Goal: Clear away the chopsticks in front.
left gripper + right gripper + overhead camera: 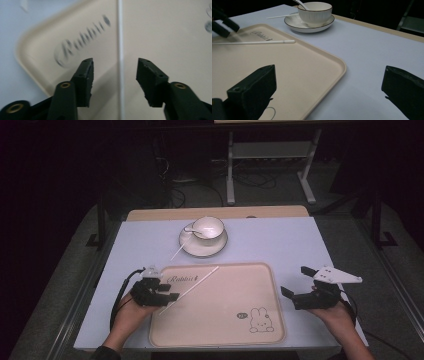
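A beige tray [225,305] with a rabbit drawing lies on the pale blue table cover. A thin white stick [197,284] lies slantwise across the tray's left part. My left gripper [170,291] is open over the stick's near end. In the left gripper view the stick [120,37] runs straight up between the two jaws of this gripper [115,61], and neither jaw touches it. My right gripper [296,281] is open and holds nothing, just off the tray's right edge. The right gripper view has its jaws [329,66] wide apart over the tray rim [287,70].
Behind the tray, a white cup [208,226] with a spoon [191,229] in it stands on a saucer [200,251]. A second white stick [178,251] leans off the saucer's left side. The wooden table edge [150,214] and a metal stand [270,150] lie beyond.
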Available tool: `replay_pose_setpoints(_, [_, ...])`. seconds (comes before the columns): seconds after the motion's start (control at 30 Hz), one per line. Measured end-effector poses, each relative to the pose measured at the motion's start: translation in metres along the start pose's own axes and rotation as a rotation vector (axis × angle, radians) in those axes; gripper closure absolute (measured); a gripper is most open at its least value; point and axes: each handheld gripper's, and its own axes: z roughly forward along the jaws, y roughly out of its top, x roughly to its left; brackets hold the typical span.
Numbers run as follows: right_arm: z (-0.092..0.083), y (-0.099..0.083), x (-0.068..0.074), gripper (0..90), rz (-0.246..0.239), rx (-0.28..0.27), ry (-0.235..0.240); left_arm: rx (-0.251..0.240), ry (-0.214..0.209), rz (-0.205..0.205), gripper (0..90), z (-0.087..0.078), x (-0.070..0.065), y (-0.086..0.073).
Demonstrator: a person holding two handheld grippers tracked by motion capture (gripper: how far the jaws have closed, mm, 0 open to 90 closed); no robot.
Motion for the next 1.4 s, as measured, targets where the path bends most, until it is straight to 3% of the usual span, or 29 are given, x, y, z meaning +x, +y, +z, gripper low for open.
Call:
replay_pose_setpoints(0.07, [0.000,0.000,0.000,0.0,-0.001,0.000,0.001,-0.020,0.004,-0.004,45.4,0.000,0.004,0.006])
replay_pose_setpoints(0.2, [0.000,0.000,-0.001,0.0,0.003,-0.002,-0.003,-0.044,0.059,0.033,48.7,0.004,0.020,0.037])
replay_pose_setpoints(0.23, [0.000,0.000,-0.001,0.0,0.003,-0.001,-0.004,-0.047,0.082,0.041,49.4,0.011,0.029,0.054])
replay_pose_setpoints(0.27, [0.000,0.000,-0.001,0.0,0.003,-0.001,-0.004,-0.047,0.082,0.041,50.4,0.011,0.029,0.054])
replay_pose_setpoints(0.37, [0.000,-0.001,-0.001,0.0,0.007,-0.001,-0.004,-0.049,0.121,0.051,53.2,0.029,0.046,0.078])
replay_pose_setpoints(0.47, [-0.001,-0.001,-0.002,0.0,0.009,-0.007,-0.004,-0.036,0.147,0.051,57.5,0.046,0.061,0.093])
replay_pose_setpoints(0.53, [-0.002,-0.001,-0.003,0.0,0.012,-0.008,-0.003,-0.033,0.135,0.028,59.2,0.057,0.073,0.101])
replay_pose_setpoints(0.63, [-0.002,-0.001,-0.003,0.0,0.013,-0.010,-0.001,-0.022,0.132,-0.016,60.6,0.071,0.086,0.107])
replay_pose_setpoints(0.77, [-0.002,-0.002,-0.005,0.0,0.018,-0.011,-0.001,-0.005,0.142,-0.031,61.6,0.086,0.096,0.110])
replay_pose_setpoints(0.97, [-0.003,-0.002,-0.006,0.0,0.020,-0.014,-0.001,0.010,0.119,-0.017,64.2,0.100,0.101,0.115])
replay_pose_setpoints(1.23, [-0.003,-0.002,-0.006,0.0,0.020,-0.016,0.001,0.048,0.150,0.019,73.8,0.113,0.098,0.118])
replay_pose_setpoints(1.4, [-0.003,-0.002,-0.006,0.0,0.020,-0.016,0.001,0.072,0.172,0.014,79.0,0.119,0.098,0.117])
